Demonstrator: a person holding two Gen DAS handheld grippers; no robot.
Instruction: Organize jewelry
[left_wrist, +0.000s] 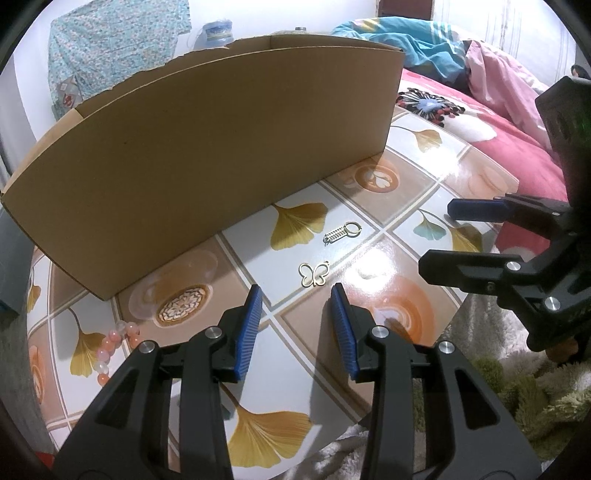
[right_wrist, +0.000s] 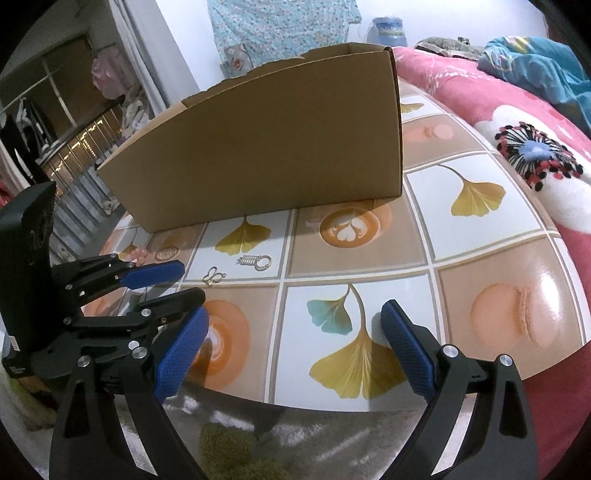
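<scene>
Cardboard box (left_wrist: 207, 147) interior hidden, butterfly charm (left_wrist: 313, 274) outside, on table (left_wrist: 406, 236)

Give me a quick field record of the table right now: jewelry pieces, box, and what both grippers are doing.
surface: tile-print table
container: cardboard box, upright at the back; inside hidden
piece 1: butterfly charm, flat, just ahead of the left gripper
piece 2: ring with ladder-shaped tag, beyond the butterfly, nearer the box
piece 3: pink bead bracelet, at the table's left edge
left gripper: jaws open, empty
right gripper: jaws open, empty, over the near edge
</scene>
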